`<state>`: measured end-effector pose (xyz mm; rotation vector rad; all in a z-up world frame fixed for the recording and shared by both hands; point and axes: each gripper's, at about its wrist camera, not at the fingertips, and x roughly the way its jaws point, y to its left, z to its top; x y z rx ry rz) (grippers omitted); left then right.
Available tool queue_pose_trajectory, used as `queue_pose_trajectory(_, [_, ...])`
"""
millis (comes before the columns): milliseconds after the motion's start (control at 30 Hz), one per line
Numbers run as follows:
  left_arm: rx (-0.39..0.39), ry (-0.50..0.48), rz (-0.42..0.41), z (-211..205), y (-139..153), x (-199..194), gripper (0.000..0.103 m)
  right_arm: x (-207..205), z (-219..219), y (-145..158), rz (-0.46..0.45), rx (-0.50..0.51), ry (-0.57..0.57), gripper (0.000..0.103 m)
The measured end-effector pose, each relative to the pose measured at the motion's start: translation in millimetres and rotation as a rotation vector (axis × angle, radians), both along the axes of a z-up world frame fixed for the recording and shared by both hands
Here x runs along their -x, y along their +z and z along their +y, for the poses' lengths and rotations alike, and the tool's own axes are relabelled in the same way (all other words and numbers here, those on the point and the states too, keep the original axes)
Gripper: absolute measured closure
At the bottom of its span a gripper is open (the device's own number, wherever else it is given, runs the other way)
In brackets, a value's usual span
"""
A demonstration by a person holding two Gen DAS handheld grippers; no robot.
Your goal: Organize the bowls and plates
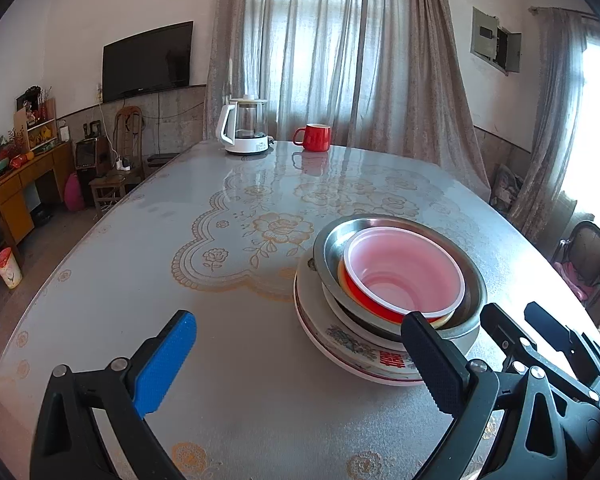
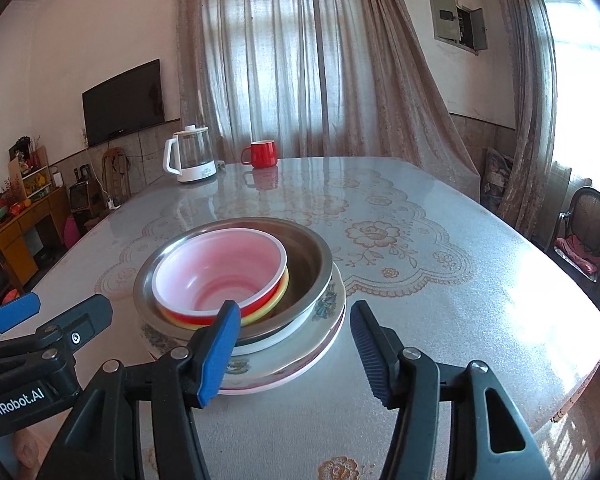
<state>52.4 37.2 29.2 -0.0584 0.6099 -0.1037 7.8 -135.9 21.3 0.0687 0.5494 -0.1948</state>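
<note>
A stack of dishes stands on the table: a red plastic bowl (image 1: 404,276) with a yellow one under it sits inside a steel bowl (image 1: 332,240), on patterned plates (image 1: 340,340). The stack also shows in the right wrist view, with the red bowl (image 2: 220,268), steel bowl (image 2: 312,252) and plates (image 2: 328,308). My left gripper (image 1: 300,364) is open and empty, just left of the stack. My right gripper (image 2: 296,352) is open and empty, close in front of the stack; it appears in the left wrist view (image 1: 540,328).
A white kettle (image 1: 244,128) and a red mug (image 1: 314,137) stand at the table's far edge. The table (image 1: 180,208) has a floral cover. Chairs, a wooden cabinet and curtains surround it.
</note>
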Motion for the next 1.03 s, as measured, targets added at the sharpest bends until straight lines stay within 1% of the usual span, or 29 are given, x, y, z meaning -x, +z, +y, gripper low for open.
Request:
queue_pose_trajectory(233, [-0.011,0.005,-0.016,1,2,-1,0.000,0,-2,1,-0.003,-0.004,-0.002,0.045])
queue_pose_trajectory(333, [-0.022,0.028,-0.026,-1,3,1,0.000,-1,-2,2,-0.003,-0.003,-0.002,0.045])
queue_pose_trajectory(467, [-0.016,0.052,-0.026,1,3,-1,0.000,-1,-3,2,-0.003,-0.006,0.000,0.045])
queue_pose_trajectory(667, [-0.001,0.039,0.002,2,0,-5,0.000,-2,-5,1,-0.002,-0.012,-0.002,0.045])
queue_pose_trajectory(800, [-0.023,0.042,0.000,0,-2,-7,0.000,-3,-5,0,0.002,-0.013,-0.001,0.045])
queue_pose_trajectory(1033, [-0.024,0.029,0.005,-1,-6,-9,0.000,-3,-9,1,-0.006,-0.028,0.002,0.045])
